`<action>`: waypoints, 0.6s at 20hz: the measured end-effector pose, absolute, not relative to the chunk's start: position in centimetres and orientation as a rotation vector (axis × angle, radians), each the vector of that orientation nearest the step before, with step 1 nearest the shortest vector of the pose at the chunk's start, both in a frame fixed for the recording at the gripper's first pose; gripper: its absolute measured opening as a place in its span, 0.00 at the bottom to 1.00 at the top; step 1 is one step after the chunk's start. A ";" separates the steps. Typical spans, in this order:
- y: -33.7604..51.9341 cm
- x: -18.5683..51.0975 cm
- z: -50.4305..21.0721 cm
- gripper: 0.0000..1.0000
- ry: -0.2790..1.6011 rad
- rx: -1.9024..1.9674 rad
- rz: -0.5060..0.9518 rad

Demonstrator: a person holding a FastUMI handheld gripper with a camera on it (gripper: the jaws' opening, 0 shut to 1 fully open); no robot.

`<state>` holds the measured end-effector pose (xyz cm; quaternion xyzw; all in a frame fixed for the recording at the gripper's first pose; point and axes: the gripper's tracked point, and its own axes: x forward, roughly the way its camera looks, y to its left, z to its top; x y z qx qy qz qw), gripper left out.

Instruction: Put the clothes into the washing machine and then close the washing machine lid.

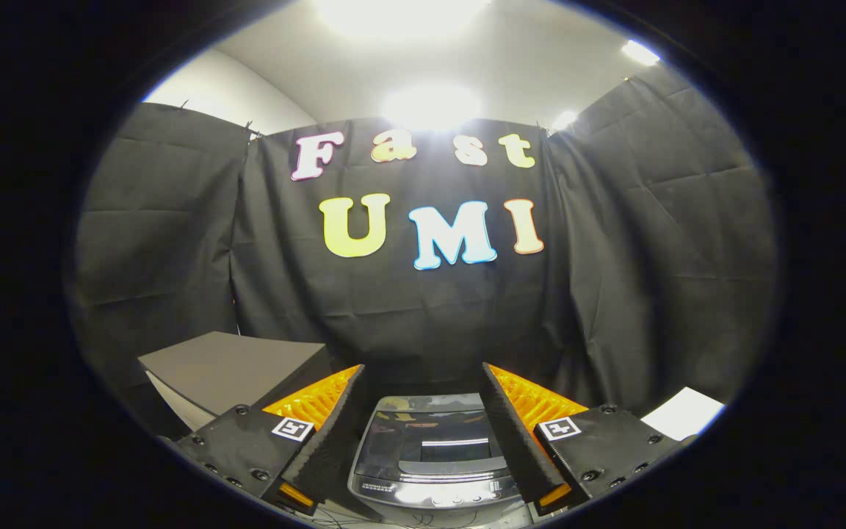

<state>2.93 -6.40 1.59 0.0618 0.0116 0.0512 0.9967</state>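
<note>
A small washing machine (pixel 434 459), its glass lid down, sits between the spread, empty fingers of the gripper (pixel 423 382); a grey box (pixel 236 367) stands beside it.

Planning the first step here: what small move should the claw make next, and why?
Probably lower toward the washing machine to lift its lid. The claw is open with nothing between its fingers, the machine sits just ahead between them, and the dark glass lid looks shut, so clothes cannot go in yet.
</note>
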 end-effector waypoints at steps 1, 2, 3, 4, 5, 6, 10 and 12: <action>-6.4 2.2 1.8 0.96 0.010 0.117 0.104; -6.3 1.7 2.1 0.95 -0.001 0.112 0.103; -6.4 1.0 2.4 0.95 -0.018 0.107 0.100; -6.4 0.5 2.9 0.95 -0.039 0.104 0.094; -6.5 0.0 2.9 0.95 -0.048 0.108 0.086; -6.6 -0.4 2.7 0.95 -0.052 0.114 0.080; -7.1 -1.4 2.5 0.96 -0.069 0.106 0.048; -7.6 -1.5 2.6 0.95 -0.081 0.096 0.023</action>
